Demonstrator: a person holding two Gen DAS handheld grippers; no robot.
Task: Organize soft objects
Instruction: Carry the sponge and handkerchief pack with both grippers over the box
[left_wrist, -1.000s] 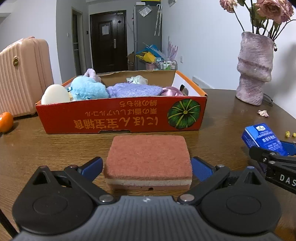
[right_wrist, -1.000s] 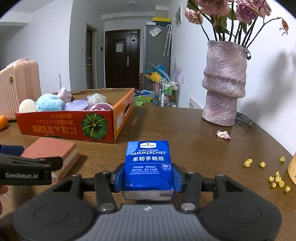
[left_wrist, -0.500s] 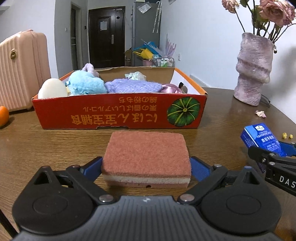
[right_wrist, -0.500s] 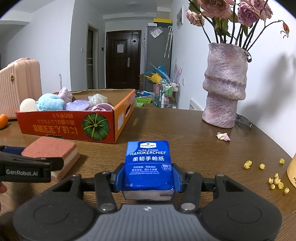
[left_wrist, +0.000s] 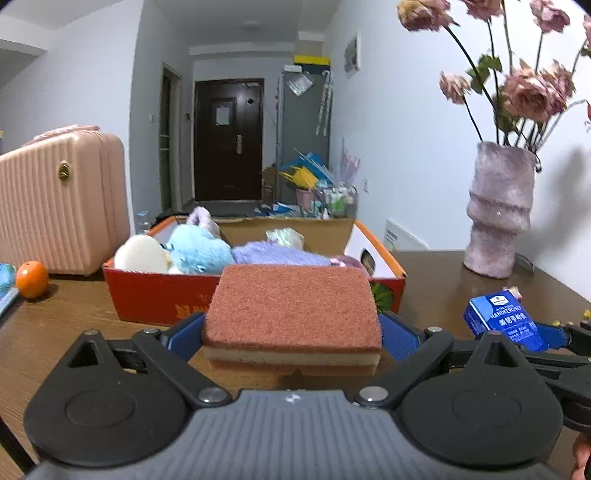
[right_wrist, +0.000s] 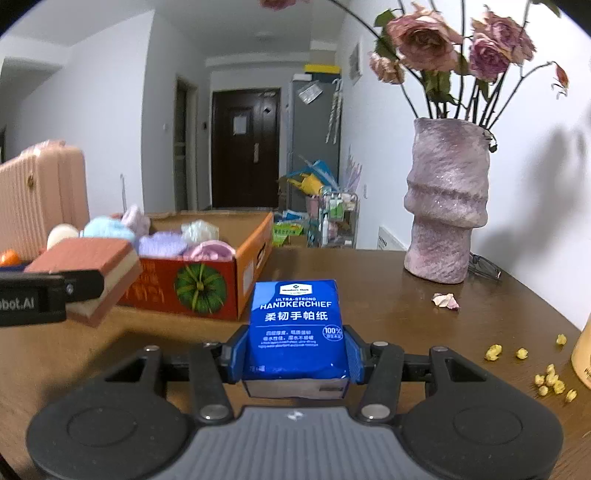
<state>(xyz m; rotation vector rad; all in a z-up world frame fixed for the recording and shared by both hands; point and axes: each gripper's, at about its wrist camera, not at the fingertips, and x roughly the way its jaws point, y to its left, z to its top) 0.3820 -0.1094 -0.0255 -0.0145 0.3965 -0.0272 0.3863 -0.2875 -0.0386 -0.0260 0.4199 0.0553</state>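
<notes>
Sponge (left_wrist: 291, 306) clamped in left tongs (left_wrist: 291, 332), raised off table (left_wrist: 74, 325); handkerchief pack (right_wrist: 299, 325) clamped in right tongs (right_wrist: 295, 354). Next: placement required in cardboard box (left_wrist: 147, 291).

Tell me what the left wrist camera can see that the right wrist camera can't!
Only the left wrist view shows the whole orange beside the pink suitcase, and the left gripper from behind, clamped on the sponge.

Only the right wrist view shows the yellow bits scattered on the table, the glasses behind the vase, and the right gripper from behind, squeezing the handkerchief pack.

Both show the orange box of soft toys, the sponge, the pack, the vase and the dark door.
</notes>
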